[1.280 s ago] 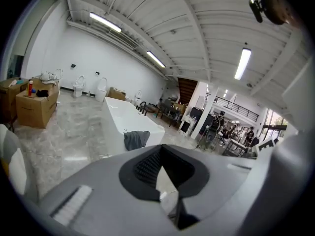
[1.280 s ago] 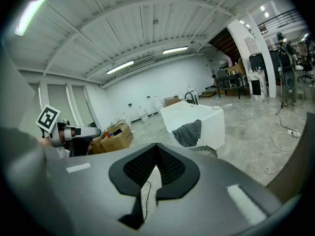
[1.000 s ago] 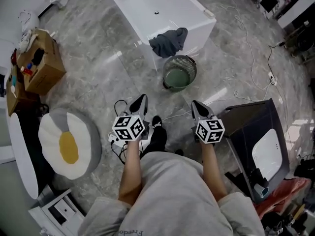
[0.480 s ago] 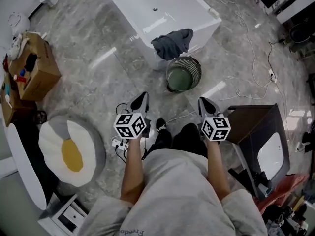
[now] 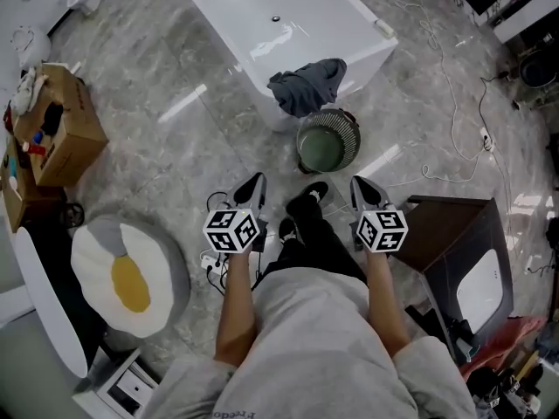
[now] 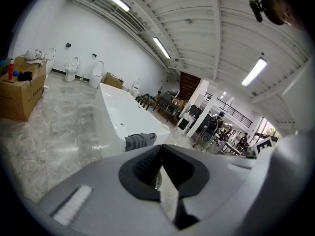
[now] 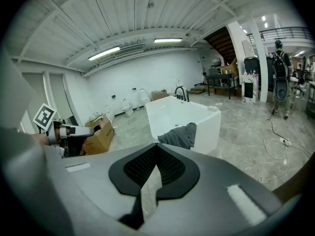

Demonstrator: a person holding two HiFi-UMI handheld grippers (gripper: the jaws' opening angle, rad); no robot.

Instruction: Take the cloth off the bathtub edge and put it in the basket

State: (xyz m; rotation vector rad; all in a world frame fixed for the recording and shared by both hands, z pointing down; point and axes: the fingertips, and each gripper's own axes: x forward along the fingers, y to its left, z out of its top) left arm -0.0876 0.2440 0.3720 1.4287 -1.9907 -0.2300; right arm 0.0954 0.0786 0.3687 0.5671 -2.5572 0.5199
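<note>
Grey crumpled cloth (image 5: pixel 306 87) drapes the white bathtub's edge (image 5: pixel 365 58), beside the round ribbed basket (image 5: pixel 351 127) (nothing done yet). Left gripper (image 5: pixel 253 184) and right gripper (image 5: pixel 360 188) are clenched empty, well short.

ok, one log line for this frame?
phase: pre-grasp | cloth: draped on bathtub edge | basket: floor, beside tub | left gripper: shut, empty | right gripper: shut, empty

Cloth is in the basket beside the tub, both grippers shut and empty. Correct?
No. The cloth hangs over the bathtub edge, not in the basket beside it; the head view shows this. The left gripper and right gripper are shut and empty.
</note>
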